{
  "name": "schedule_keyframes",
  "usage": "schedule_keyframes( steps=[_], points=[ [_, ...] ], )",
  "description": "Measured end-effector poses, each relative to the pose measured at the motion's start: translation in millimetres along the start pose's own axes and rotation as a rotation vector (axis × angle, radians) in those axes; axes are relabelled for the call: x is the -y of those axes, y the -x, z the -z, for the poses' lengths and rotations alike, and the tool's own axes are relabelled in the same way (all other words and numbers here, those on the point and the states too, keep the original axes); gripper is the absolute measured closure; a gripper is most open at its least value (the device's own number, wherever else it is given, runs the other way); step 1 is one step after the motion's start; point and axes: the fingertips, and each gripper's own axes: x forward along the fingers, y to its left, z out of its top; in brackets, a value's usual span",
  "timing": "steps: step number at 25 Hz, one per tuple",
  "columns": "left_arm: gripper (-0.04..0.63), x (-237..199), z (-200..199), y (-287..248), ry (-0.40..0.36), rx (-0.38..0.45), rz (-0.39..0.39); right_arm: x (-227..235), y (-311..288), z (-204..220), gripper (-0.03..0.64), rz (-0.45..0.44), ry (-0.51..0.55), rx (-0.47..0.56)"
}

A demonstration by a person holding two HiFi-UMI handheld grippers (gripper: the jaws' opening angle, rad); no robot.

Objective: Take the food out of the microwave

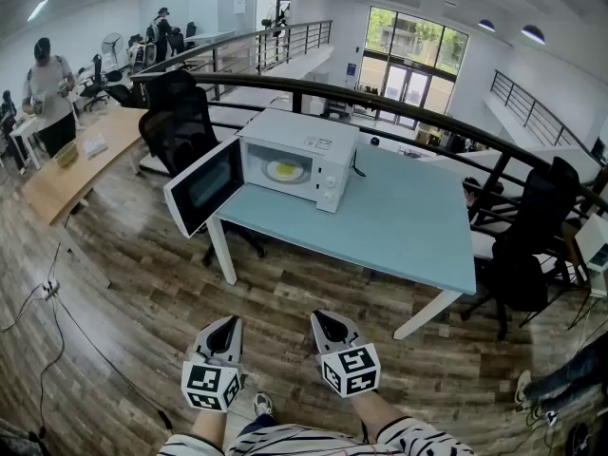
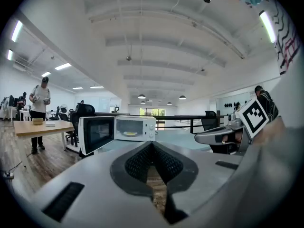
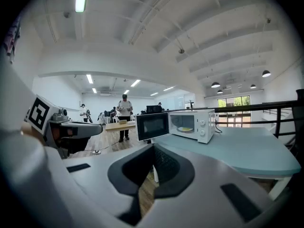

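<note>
Hanging well short of the table (image 1: pixel 408 221), the left gripper (image 1: pixel 226 324) and right gripper (image 1: pixel 324 320), both clenched on nothing, could clip the open door (image 1: pixel 204 186) or tip the food (image 1: pixel 284 170), seemingly something flat and yellow inside the microwave (image 1: pixel 304 139), if the jaws part late.

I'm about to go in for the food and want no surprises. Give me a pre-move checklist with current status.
1. The door of the microwave open: ok, swung wide.
2. The food inside: ok, yellow, visible in the cavity.
3. Both empty, left tongs and right tongs: ok.
4. Open for grasping: not ok, both shut.
5. Within reach: not ok, both short of the table.
6. Food temperature: cannot tell.
</note>
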Motion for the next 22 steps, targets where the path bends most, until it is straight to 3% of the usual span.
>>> schedule_keyframes(
  steps=[13,16,19,22],
  points=[
    [0.571,-41.0,6.4,-37.7,0.040,0.006,0.085,8.1,-53.5,-20.4,0.581,0.079,-0.080,0.073],
    [0.565,-56.4,5.3,-49.7,0.045,0.003,0.108,7.2,-71.8,-24.3,0.531,0.097,-0.094,0.074],
    [0.430,-72.9,5.8,-62.2,0.056,-0.004,0.134,6.0,-90.0,-27.7,0.479,0.118,-0.105,0.072],
    [0.430,-87.3,6.4,-71.2,0.055,-0.005,0.160,5.6,-105.3,-29.8,0.476,0.143,-0.114,0.073]
  ],
)
